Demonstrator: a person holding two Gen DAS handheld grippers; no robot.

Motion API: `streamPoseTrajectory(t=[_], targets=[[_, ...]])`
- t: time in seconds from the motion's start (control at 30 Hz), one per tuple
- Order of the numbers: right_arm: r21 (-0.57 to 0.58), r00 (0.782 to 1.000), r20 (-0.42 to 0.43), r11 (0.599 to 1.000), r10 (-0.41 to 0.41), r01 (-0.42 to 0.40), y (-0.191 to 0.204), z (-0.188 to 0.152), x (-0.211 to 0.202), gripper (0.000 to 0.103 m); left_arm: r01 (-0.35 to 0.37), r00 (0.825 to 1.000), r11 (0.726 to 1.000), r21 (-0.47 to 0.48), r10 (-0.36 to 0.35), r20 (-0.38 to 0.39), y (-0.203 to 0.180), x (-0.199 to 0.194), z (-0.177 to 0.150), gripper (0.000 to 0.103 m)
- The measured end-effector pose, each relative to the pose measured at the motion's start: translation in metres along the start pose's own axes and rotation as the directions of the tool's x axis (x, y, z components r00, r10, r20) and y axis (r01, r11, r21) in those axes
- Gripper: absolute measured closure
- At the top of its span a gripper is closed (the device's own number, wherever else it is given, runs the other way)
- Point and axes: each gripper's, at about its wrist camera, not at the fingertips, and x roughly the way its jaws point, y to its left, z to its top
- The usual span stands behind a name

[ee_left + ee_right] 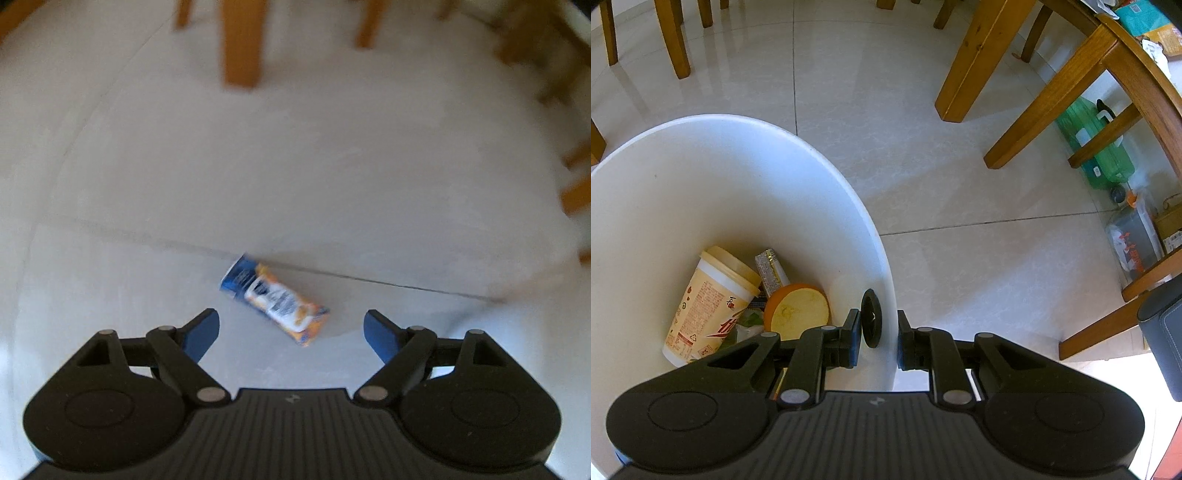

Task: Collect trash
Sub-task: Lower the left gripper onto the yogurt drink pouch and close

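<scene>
We are in a home, in the room where people eat. The floor (923, 166) has big pale shiny tiles with thin lines between them. Wooden chair legs (674, 40) and thick wooden table legs (975, 62) stand all around us. A green plastic jug (1097, 155) and some bags (1134, 240) sit under the furniture. A white bin (720, 184) holds food trash: a paper cup (709, 306) and an orange peel (798, 312).

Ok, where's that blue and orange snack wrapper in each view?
Left wrist: the snack wrapper lies on the floor tiles, low centre, just ahead of the open left claw.
Right wrist: not in it; only the white bin and its trash show.
Shared landmark: pale tiles with wooden furniture legs.
</scene>
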Motion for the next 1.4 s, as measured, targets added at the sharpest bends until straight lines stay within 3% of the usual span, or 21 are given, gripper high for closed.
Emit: streamPoseTrajectory(t=[0.17, 0.43, 0.6, 0.8, 0.93, 1.03, 1.13, 1.4], targets=[[-0.015, 1.000, 0.006, 1.000, -0.012, 0.012, 0.003, -0.001, 0.001, 0.081, -0.027, 1.000, 0.980, -0.196, 0.026, -0.007, 0.017, 0.048, 0.006, 0.019], [-0.001, 1.000, 0.006, 1.000, -0.013, 0.013, 0.003, -0.001, 0.001, 0.081, -0.094, 0.996, 0.944, -0.317, 0.085, -0.043, 0.014, 0.104, 0.001, 0.019], [-0.006, 1.000, 0.006, 1.000, -0.010, 0.010, 0.003, -0.002, 0.001, 0.081, -0.156, 0.987, 0.957, -0.243, 0.144, -0.066, 0.019, 0.112, -0.009, 0.018], [0.004, 1.000, 0.003, 1.000, -0.003, 0.003, 0.002, -0.001, 0.001, 0.081, -0.146, 0.989, 0.963, -0.228, 0.135, -0.064, 0.036, 0.108, -0.020, 0.021], [0.002, 1.000, 0.005, 1.000, -0.005, 0.005, 0.002, -0.002, 0.001, 0.081, -0.080, 0.996, 0.958, -0.275, 0.066, -0.059, 0.033, 0.111, -0.027, 0.042], [0.004, 1.000, 0.003, 1.000, -0.001, 0.001, 0.002, -0.002, 0.001, 0.082, -0.074, 0.997, 0.976, -0.204, 0.070, -0.026, 0.018, 0.115, -0.029, 0.046], [0.003, 1.000, 0.003, 1.000, 0.000, 0.000, 0.002, -0.002, 0.001, 0.082, -0.082, 0.997, 0.986, -0.143, 0.080, -0.018, 0.004, 0.118, -0.033, 0.059], [0.000, 1.000, 0.004, 1.000, -0.002, 0.002, 0.003, -0.002, 0.001, 0.082, -0.081, 0.996, 0.995, -0.055, 0.083, 0.039, -0.009, 0.106, -0.043, 0.070]])
